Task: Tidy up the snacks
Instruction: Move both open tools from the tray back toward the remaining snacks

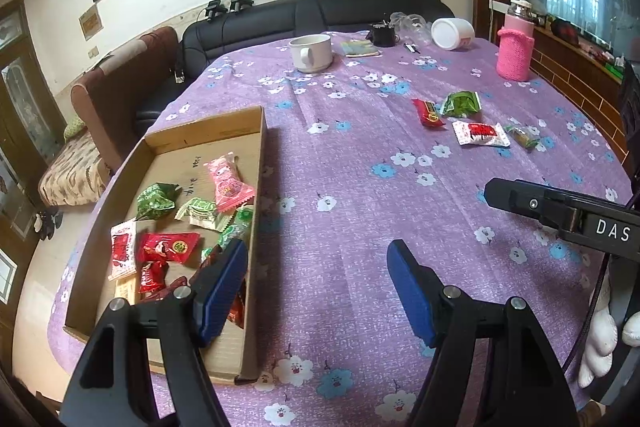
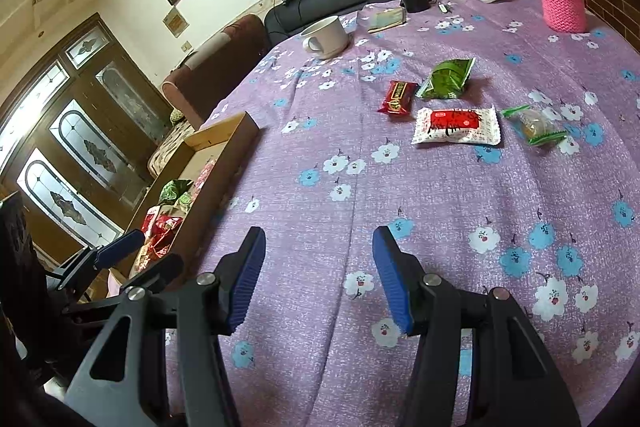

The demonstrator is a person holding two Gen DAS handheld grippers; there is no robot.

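Note:
A shallow cardboard box (image 1: pixel 256 163) on the purple flowered cloth holds several wrapped snacks, among them a pink one (image 1: pixel 227 185) and a red one (image 1: pixel 168 246). The box also shows in the right wrist view (image 2: pixel 224 139). Loose on the cloth lie a red snack (image 2: pixel 398 97), a green packet (image 2: pixel 448 79), a white-and-red packet (image 2: pixel 456 126) and a clear green-ended candy (image 2: pixel 534 125). My left gripper (image 1: pixel 318 259) is open and empty, its left finger over the box's near right edge. My right gripper (image 2: pixel 318 247) is open and empty, well short of the loose snacks.
At the far side of the table stand a white mug (image 1: pixel 311 53), a small booklet (image 1: pixel 360 47), a black object (image 1: pixel 383 34), a tipped white jar (image 1: pixel 452 33) and a bottle in a pink knitted sleeve (image 1: pixel 516 53). A black sofa (image 1: pixel 320 11) lies beyond.

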